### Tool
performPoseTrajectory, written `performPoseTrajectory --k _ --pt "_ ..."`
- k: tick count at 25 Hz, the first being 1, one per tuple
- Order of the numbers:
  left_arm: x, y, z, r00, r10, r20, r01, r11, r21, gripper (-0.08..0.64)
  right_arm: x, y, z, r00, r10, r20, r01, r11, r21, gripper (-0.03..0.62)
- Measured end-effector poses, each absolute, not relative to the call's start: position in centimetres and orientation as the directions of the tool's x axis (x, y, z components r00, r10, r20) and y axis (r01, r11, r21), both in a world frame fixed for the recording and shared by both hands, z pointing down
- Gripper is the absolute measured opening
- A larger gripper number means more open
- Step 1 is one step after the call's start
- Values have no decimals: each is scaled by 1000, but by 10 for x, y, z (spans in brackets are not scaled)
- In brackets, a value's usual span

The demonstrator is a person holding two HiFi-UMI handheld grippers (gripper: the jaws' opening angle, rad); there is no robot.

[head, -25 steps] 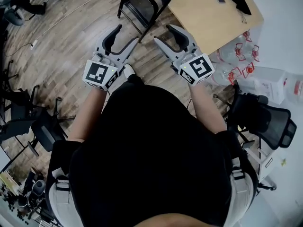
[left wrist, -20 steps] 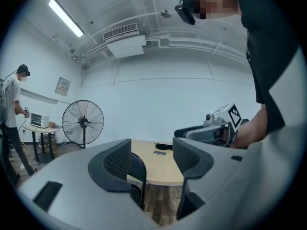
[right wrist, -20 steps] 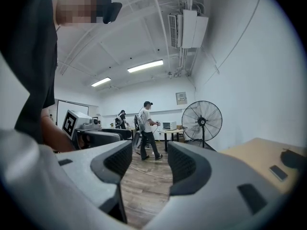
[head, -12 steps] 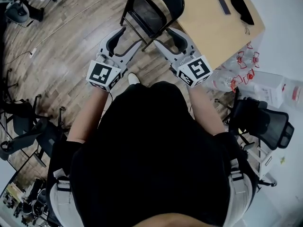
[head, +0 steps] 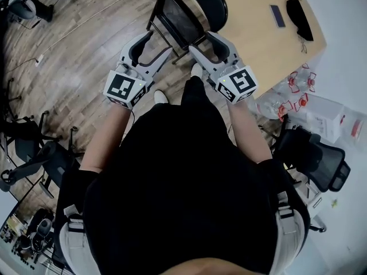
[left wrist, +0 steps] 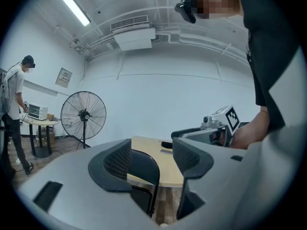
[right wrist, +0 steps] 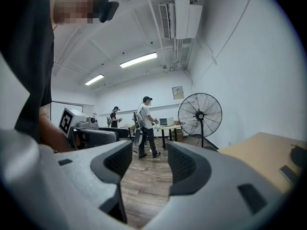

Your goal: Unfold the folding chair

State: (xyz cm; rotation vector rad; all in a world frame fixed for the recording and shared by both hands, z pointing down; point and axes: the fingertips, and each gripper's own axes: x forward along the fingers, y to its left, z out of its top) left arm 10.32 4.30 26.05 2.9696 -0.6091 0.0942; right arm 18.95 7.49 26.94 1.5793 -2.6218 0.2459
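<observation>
Jaws gape empty on left gripper [head: 155, 43] and right gripper [head: 202, 42]; folding chair [head: 183, 16] stands just beyond both.

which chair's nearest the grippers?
The black metal folding chair by the wooden table, just ahead of the left gripper and right gripper; the black office chairs stand farther off.

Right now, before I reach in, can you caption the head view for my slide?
Open left gripper and open right gripper point at the black folding chair beside the wooden table.

Bright ceiling strip lights [right wrist: 138, 60], fisheye bending at edges, dark vignetted corners
</observation>
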Motion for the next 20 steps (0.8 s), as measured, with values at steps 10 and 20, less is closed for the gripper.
performPoseTrajectory --k 10,20 --pt "187 -27 254 862 -501 78 -506 -860 67 261 270 -18 262 -580 -804 128 -815 574 -82 218" --pt "246 -82 272 789 -609 84 -614 -785 77 261 335 -99 303 -603 -755 257 -794 599 -103 218"
